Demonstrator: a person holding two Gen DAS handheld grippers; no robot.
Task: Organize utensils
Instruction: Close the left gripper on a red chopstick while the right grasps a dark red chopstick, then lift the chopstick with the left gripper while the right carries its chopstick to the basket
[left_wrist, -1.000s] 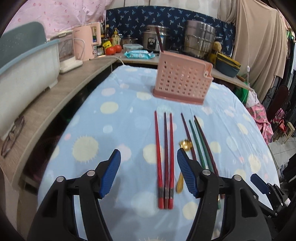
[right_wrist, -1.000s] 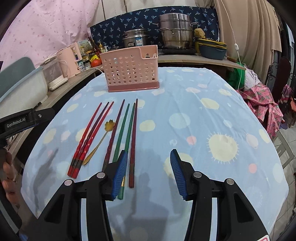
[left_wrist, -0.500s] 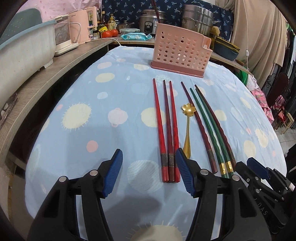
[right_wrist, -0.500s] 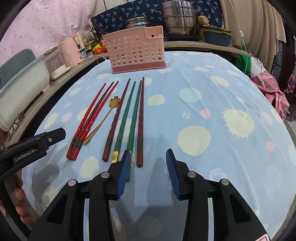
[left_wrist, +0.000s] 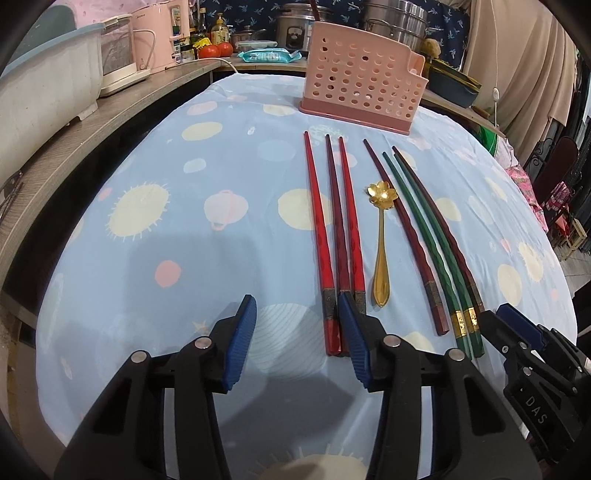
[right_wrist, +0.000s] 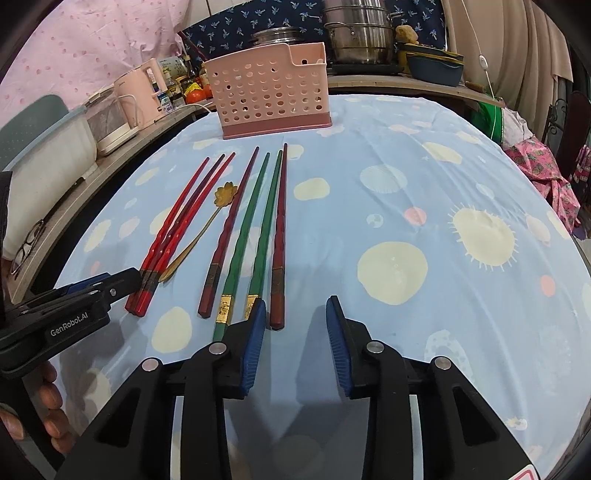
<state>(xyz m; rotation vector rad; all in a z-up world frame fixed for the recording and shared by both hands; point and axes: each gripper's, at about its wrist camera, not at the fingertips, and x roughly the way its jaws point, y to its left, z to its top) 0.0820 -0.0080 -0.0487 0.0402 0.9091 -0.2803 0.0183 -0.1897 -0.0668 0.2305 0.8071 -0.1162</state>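
On the surface (left_wrist: 155, 236), chopsticks (left_wrist: 334, 236) and a gold spoon (left_wrist: 381, 240) lie before the pink holder (left_wrist: 360, 96). Left gripper (left_wrist: 297, 339) and right gripper (right_wrist: 295, 343) fingers are spread, holding nothing; a counter (left_wrist: 55, 155) borders the left.

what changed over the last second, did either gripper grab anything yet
Nothing grabbed. Both grippers came down toward the near ends of the utensils: the left gripper now by the red chopsticks, the right gripper by the green chopsticks. Both stayed open. Chopsticks, gold spoon and pink holder lie unmoved.
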